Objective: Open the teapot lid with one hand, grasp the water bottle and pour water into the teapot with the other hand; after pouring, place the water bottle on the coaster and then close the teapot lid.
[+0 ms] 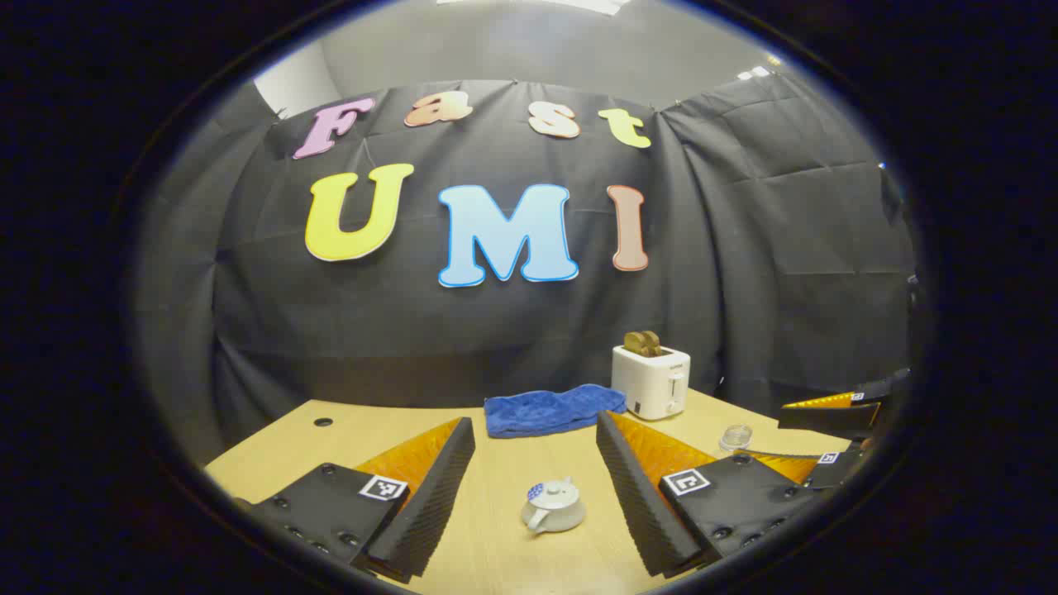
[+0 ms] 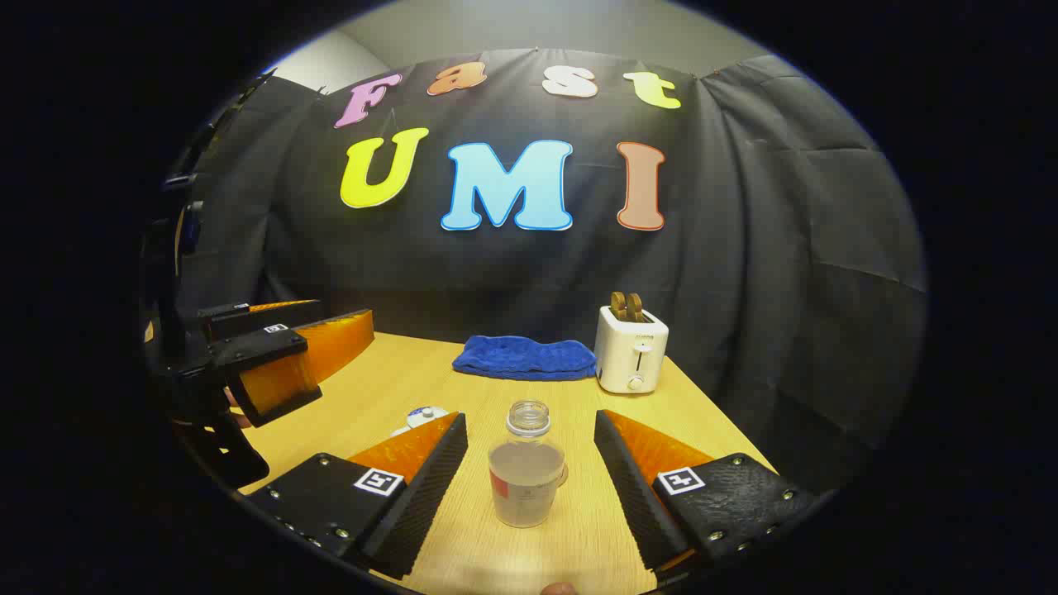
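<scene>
Clear water bottle (image 2: 526,467) (uncapped, part-filled) upright between wide right claw (image 2: 531,463); left claw (image 1: 536,463) wide.

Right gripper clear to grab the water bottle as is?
Probably yes. The right gripper is open, the water bottle stands upright between its fingers, and nothing sits between them on the table.

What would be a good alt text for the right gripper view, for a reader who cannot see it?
A clear water bottle stands upright on a wooden table, between the open fingers of the right gripper, not yet grasped. Behind it lie a blue towel and a white toaster; the left gripper hovers at the left.
</scene>
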{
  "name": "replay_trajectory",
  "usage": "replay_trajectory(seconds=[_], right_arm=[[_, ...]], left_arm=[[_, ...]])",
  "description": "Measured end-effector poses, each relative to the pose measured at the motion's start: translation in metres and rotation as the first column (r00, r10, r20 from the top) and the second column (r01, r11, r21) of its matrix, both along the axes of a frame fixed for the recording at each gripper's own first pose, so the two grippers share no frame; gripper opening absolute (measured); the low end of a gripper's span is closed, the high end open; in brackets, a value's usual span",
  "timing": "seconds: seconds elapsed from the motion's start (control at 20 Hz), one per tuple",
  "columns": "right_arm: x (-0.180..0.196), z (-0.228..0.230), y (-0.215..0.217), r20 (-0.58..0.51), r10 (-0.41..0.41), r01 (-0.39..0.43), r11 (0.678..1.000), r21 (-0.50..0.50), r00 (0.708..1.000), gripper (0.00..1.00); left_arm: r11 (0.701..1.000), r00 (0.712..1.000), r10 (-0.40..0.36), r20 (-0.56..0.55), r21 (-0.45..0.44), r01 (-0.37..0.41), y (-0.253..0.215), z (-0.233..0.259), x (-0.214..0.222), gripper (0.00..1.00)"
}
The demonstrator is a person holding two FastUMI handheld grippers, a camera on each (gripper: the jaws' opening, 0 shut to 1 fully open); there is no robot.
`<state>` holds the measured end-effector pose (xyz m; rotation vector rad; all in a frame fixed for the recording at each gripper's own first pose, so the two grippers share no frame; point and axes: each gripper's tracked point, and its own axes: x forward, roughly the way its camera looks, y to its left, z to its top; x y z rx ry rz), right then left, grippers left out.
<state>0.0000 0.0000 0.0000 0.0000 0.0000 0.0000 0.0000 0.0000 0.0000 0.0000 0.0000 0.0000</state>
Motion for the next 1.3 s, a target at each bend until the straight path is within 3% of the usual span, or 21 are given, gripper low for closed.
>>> replay_trajectory(seconds=[0.3,0.9,1.3], right_arm=[[0.001,-0.013,-0.003,-0.045,-0.094,0.093,0.996,-0.017,0.995,0.96],[0.004,-0.031,-0.003,-0.091,-0.05,0.049,0.999,-0.01,0.995,0.96],[0.029,-0.063,0.003,-0.128,-0.003,0.006,1.0,0.024,0.992,0.96]], left_arm=[[0.996,0.996,-0.086,0.001,-0.016,0.086,-0.009,-0.005,0.003,1.0],[0.999,0.998,-0.053,-0.04,-0.01,0.053,-0.007,-0.027,0.013,1.0],[0.998,0.995,-0.063,-0.071,-0.007,0.063,-0.014,-0.059,0.039,1.0]])
